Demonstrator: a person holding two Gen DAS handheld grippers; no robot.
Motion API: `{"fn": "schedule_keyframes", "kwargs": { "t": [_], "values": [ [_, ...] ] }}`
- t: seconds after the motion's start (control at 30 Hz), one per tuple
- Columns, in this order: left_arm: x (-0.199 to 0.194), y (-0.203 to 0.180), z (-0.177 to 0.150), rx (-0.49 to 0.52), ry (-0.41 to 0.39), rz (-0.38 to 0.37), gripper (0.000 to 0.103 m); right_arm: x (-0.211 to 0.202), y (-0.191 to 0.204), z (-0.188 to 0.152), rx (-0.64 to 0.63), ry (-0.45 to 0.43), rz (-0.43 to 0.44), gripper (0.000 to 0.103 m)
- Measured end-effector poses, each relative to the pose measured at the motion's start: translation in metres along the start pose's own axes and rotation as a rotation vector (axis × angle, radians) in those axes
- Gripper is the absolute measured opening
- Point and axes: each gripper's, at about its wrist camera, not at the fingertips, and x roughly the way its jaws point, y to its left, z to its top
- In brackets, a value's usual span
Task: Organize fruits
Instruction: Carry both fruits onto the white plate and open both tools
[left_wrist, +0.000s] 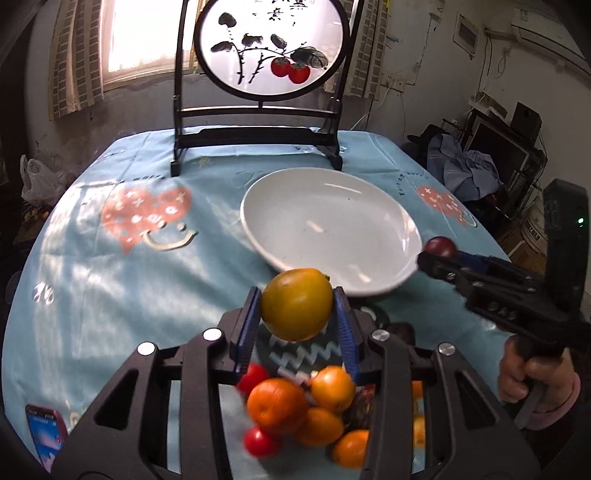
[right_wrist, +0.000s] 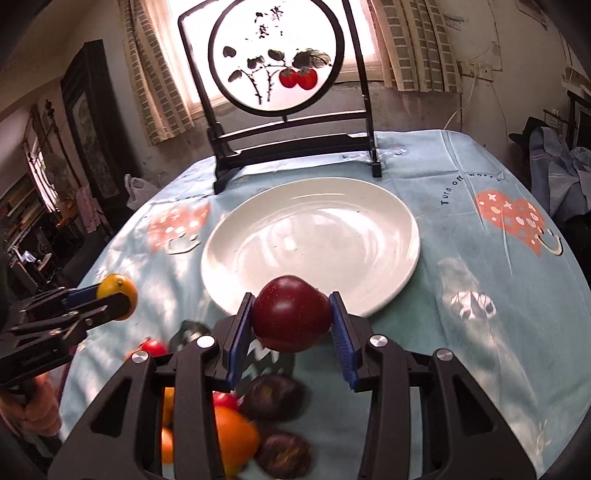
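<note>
My left gripper (left_wrist: 297, 310) is shut on a yellow-orange fruit (left_wrist: 297, 302) and holds it above the table, just short of the near rim of the white plate (left_wrist: 332, 221). My right gripper (right_wrist: 291, 321) is shut on a dark red plum (right_wrist: 291, 314), also near the plate's (right_wrist: 314, 236) front rim. The plate holds nothing. Below both grippers lies a pile of fruit: oranges (left_wrist: 277, 404), small red tomatoes (left_wrist: 260, 443) and dark plums (right_wrist: 273, 397). The right gripper with its plum shows in the left wrist view (left_wrist: 439, 248); the left gripper with its fruit shows in the right wrist view (right_wrist: 116, 295).
A black-framed round painted screen (left_wrist: 271, 48) stands at the table's far edge behind the plate. A light blue tablecloth (left_wrist: 110, 266) with pink hearts covers the round table. A phone (left_wrist: 46, 432) lies near the front left edge. A patterned dish (left_wrist: 303, 352) sits under the fruit pile.
</note>
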Motion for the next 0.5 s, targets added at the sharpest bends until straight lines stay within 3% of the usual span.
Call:
{"fn": "schedule_keyframes", "kwargs": {
  "t": [0.17,0.37,0.4,0.43,0.5],
  "values": [
    [0.068,-0.02,0.032,0.055,0.078,0.04,0.04,0.045,-0.022,0.011,0.053,0.074,-0.005,0.042],
    [0.118,-0.023,0.038,0.052,0.168,0.085,0.041,0.059,-0.024,0.009,0.037,0.108,0.013,0.045],
    [0.119,-0.022,0.038,0.049,0.169,0.091,0.05,0.059,-0.023,0.009,0.031,0.106,0.013,0.048],
    [0.116,-0.023,0.038,0.051,0.154,0.102,0.066,0.058,-0.022,0.008,0.023,0.107,0.009,0.048],
    [0.1,-0.023,0.039,0.06,0.101,0.136,0.078,0.053,-0.019,0.007,0.006,0.104,0.011,0.051]
  ]
}}
